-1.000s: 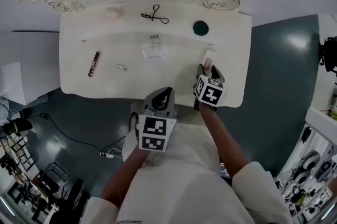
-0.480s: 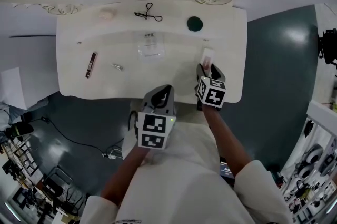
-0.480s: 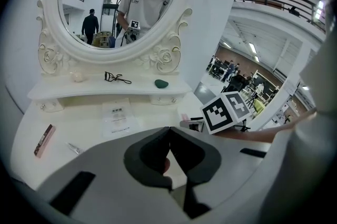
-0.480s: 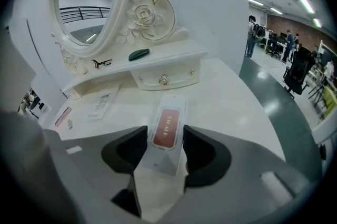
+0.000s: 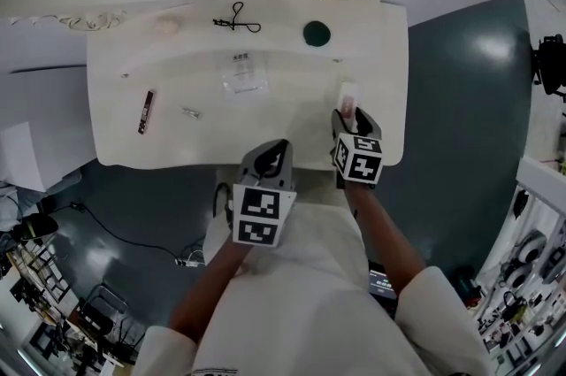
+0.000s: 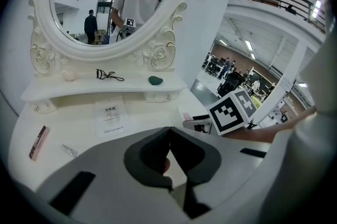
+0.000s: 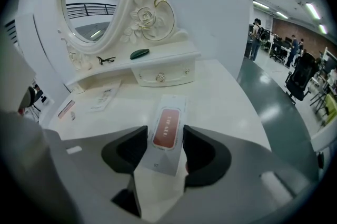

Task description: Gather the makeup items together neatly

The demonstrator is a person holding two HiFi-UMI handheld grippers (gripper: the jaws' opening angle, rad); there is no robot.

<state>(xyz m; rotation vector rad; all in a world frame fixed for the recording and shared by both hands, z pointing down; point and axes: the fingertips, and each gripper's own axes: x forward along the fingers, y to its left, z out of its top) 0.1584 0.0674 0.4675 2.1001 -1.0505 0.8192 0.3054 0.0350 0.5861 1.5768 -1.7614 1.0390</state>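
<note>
My right gripper (image 7: 164,137) is shut on a white packet with a red oblong label (image 7: 167,130), its jaws wide across the packet's width. The packet (image 5: 348,96) sticks out ahead of the gripper (image 5: 350,118) over the white dressing table's right end (image 5: 389,82). My left gripper (image 5: 270,155) is shut and empty, its jaws (image 6: 169,136) pressed together near the table's front edge. On the raised shelf lie an eyelash curler (image 5: 234,19), a dark green item (image 5: 317,34) and a pale puff (image 5: 166,26). A clear printed packet (image 5: 243,73), a brown stick (image 5: 146,111) and a small silver piece (image 5: 190,112) lie on the tabletop.
An oval mirror in a carved white frame (image 6: 158,51) stands behind the shelf. A small drawer with knobs (image 7: 160,77) sits under the shelf on the right. Dark floor (image 5: 469,100) surrounds the table, with cables (image 5: 115,228) at the left.
My right gripper has carried the red-label packet a little to the right and toward the table's near edge. The left gripper has stayed put and shut.
</note>
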